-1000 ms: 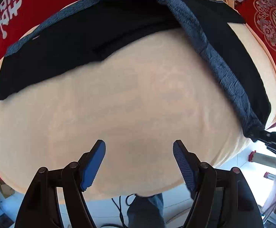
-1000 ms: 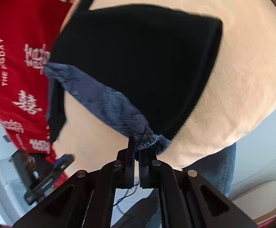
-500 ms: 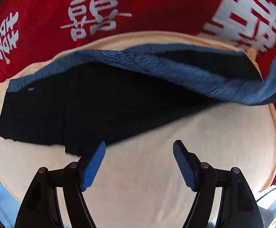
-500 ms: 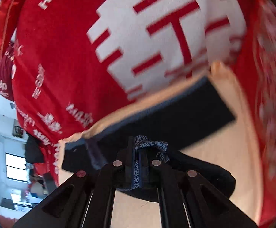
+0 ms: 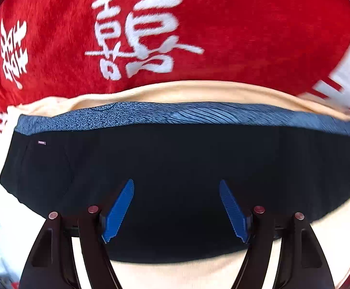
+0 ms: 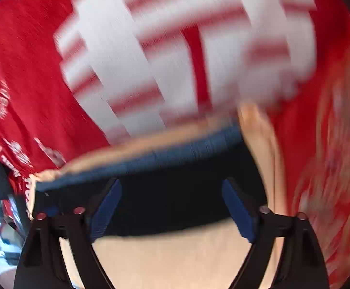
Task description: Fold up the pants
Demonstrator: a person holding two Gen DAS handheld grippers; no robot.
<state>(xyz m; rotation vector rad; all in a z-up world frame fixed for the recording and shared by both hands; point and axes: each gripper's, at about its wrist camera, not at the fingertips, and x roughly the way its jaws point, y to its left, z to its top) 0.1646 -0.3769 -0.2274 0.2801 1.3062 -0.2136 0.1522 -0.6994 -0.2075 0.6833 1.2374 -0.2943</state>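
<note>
Black fabric pants [image 5: 175, 168] with a blue-grey patterned waistband [image 5: 175, 115] lie folded flat on a cream cloth-covered table [image 5: 199, 274], against a red blanket with white characters [image 5: 223, 36].

Both the left hand-held gripper [image 5: 176, 207] and the right hand-held gripper [image 6: 172, 207] hover over the pants with jaws spread apart, holding nothing. One fold looks laid down; the next move likely calls for pinching an edge to fold again.

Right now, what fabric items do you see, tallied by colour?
Black with blue waistband: 1, the pants, lying folded flat.
Cream: 1, the cloth under the pants.
Red with white characters: 1, the blanket beyond the cream cloth.
Total: 3
</note>
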